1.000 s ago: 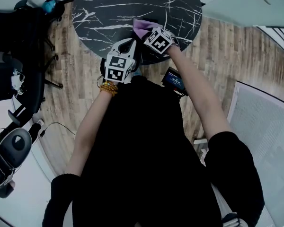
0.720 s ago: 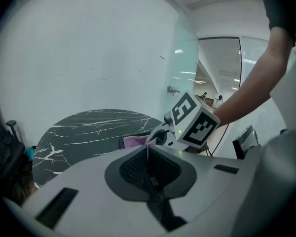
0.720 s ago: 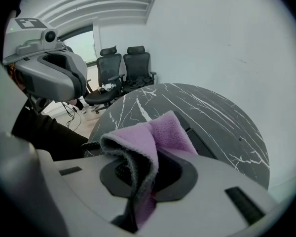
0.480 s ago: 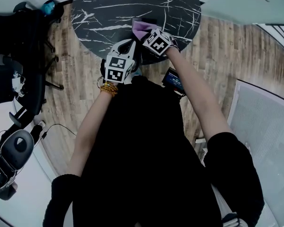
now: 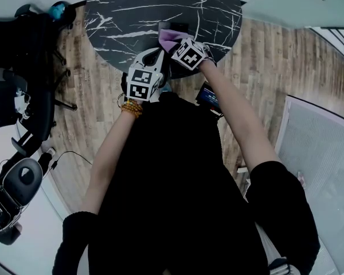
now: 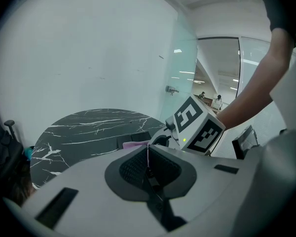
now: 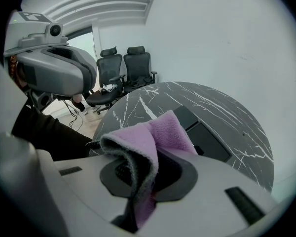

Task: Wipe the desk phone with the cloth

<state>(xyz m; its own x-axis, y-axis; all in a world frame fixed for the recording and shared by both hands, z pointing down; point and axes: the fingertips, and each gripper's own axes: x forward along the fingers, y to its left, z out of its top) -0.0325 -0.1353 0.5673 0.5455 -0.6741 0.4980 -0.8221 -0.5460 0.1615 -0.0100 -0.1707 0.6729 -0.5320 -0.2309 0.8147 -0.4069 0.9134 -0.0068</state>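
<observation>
Pinching the purple cloth [image 7: 155, 132] near the desk phone [image 7: 207, 138] on the table [image 7: 237, 113], the right hand-held gripper [image 7: 140, 174] hovered while the left hand-held gripper [image 6: 148, 166] was closed and empty.

Cloth [image 7: 155, 132] hides most of the desk phone [image 7: 213, 142].

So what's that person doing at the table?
A person holds a gripper in each hand at a round black marble table. The right gripper is clamped shut on a purple cloth and holds it just by the dark desk phone on the table, ready for wiping. The left gripper is shut with nothing in it, next to the right one.
</observation>
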